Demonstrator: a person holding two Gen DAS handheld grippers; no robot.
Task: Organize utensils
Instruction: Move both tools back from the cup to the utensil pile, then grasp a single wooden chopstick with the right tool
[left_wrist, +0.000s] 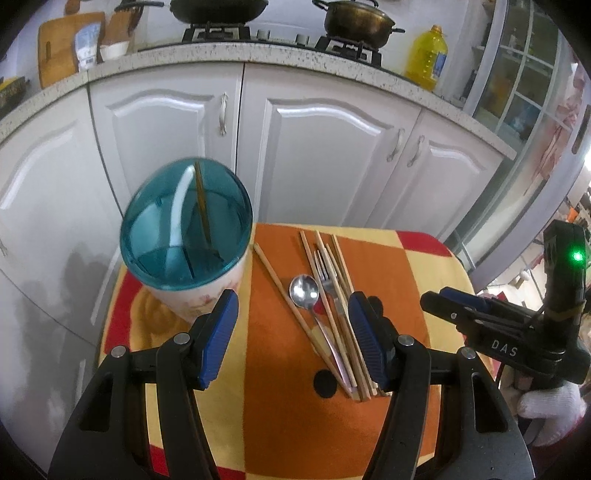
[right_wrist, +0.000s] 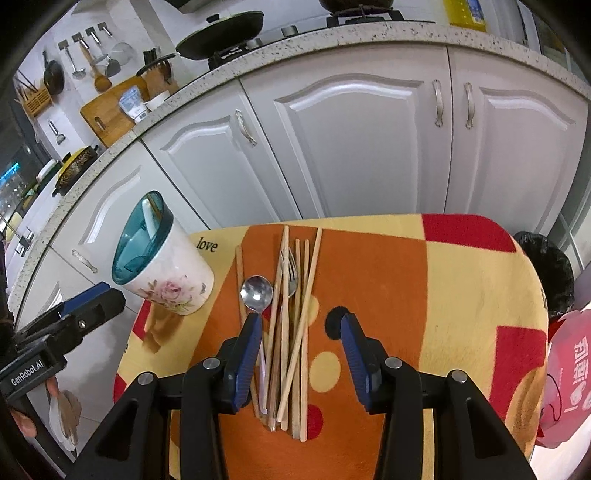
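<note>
My left gripper (left_wrist: 291, 328), black-framed with blue ribbed pads, hangs wide apart and holds nothing, above the cloth between the holder and the pile. To its left stands the white floral ceramic utensil holder (right_wrist: 170, 284) with a teal translucent divided insert, near the table's left edge; a chopstick and a white handle already lean inside. Right of the holder lies one stray wooden chopstick (right_wrist: 240, 280), then the steel spoon (right_wrist: 256, 293), the steel fork (right_wrist: 291, 275) and the loose bundle of wooden chopsticks (right_wrist: 291, 332), overlapping and crossed. My right gripper (right_wrist: 299, 332) is also spread and empty, its pads on either side of that bundle. I judge the risk is here: closing on crossed sticks could catch several at once or scissor them out sideways. Thin sticks flat on the soft orange, yellow and red checked blanket (right_wrist: 443, 295) may also slip from the pads, and a careless left move could tip the holder off the edge.
</note>
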